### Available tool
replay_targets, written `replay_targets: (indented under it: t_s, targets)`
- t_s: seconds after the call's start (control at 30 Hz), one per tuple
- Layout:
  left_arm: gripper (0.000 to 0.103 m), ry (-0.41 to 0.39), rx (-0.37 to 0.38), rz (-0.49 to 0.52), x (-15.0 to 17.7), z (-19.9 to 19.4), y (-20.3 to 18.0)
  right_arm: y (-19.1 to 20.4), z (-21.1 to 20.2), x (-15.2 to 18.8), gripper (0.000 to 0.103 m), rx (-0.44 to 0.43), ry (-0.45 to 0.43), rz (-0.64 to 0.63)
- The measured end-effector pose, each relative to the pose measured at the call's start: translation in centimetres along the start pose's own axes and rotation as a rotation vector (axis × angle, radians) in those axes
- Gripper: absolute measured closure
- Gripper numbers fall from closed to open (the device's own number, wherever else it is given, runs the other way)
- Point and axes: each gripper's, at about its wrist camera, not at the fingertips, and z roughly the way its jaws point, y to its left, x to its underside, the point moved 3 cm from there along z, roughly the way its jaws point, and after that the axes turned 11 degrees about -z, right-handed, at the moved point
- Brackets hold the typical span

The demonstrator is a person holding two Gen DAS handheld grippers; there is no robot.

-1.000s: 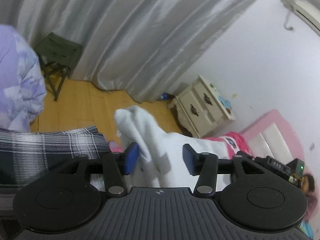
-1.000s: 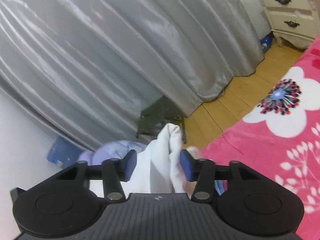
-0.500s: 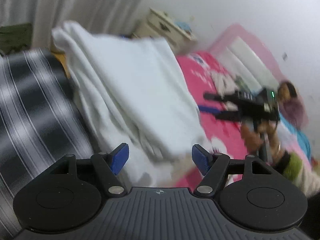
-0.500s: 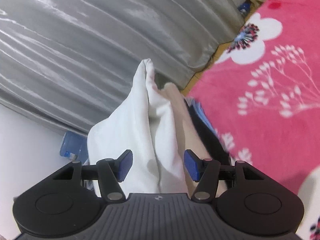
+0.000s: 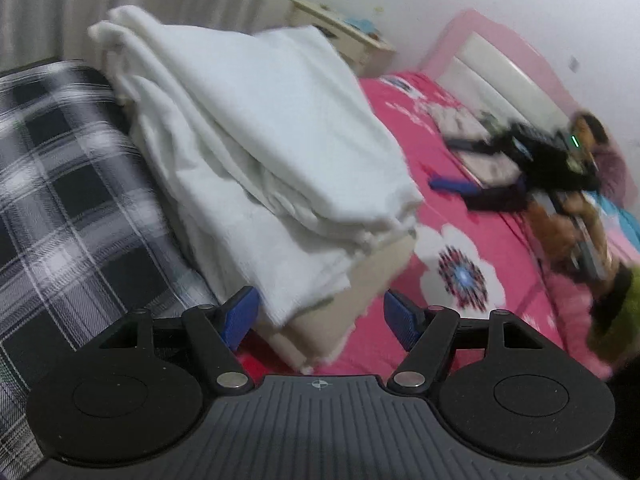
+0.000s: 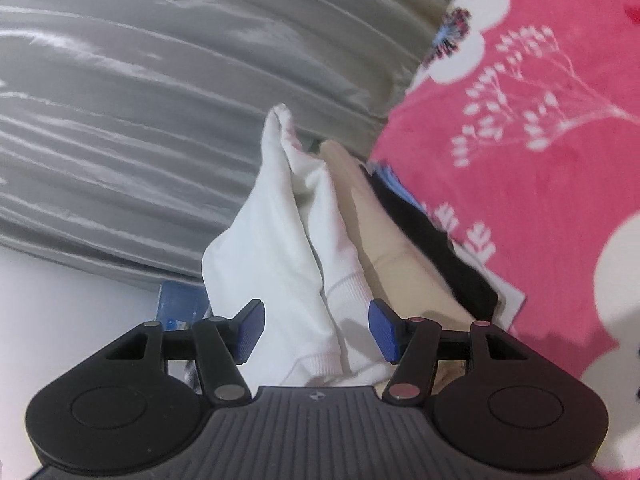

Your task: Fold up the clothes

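**A:** While looking along the left gripper [image 5: 320,316]: wide or clamped?

**B:** Wide. Blue pads well apart, pressing on nothing. Between them, the near edge of a folded white garment [image 5: 280,132], lying loose.

**A:** Lying on what?

**B:** On a beige garment [image 5: 340,308], also folded, peeping out beneath at the near corner. Both on a pink flowered bedspread [image 5: 460,248].

**A:** And off to the left?

**B:** Black-and-white plaid cloth [image 5: 60,184], right up against the white stack's side. Farther back, a cream nightstand [image 5: 344,40] by the wall, then a pink headboard [image 5: 500,60].

**A:** Right gripper [image 6: 316,330]?

**B:** Spread wide too. White fabric running up between the pads, ribbed hem nearest, squeezed by neither. Just right of it the beige layer, then a dark garment [image 6: 436,248], then the bedspread. Behind, a grey curtain [image 6: 160,100]; at its foot, left of the white cloth, a blue box [image 6: 180,304].

**A:** Visible from the left camera as well?

**B:** Yes, across the bed near the headboard, badly blurred, gripped by a hand [image 5: 560,236].
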Motion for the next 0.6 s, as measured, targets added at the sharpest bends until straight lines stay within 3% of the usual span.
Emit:
replay_targets:
  t_s: [0.3, 0.6]
  targets:
    - [0.033, -0.103, -0.047, 0.012, -2.5, -1.2, -0.6, -0.8, 1.1, -0.9, 0.042, -0.029, -0.006, 0.034]
    - [0.033, -0.074, -0.09, -0.037, -3.0, -0.2, 1.8, -1.0, 4.6, -0.9, 0.042, 0.015, 0.049, -0.017]
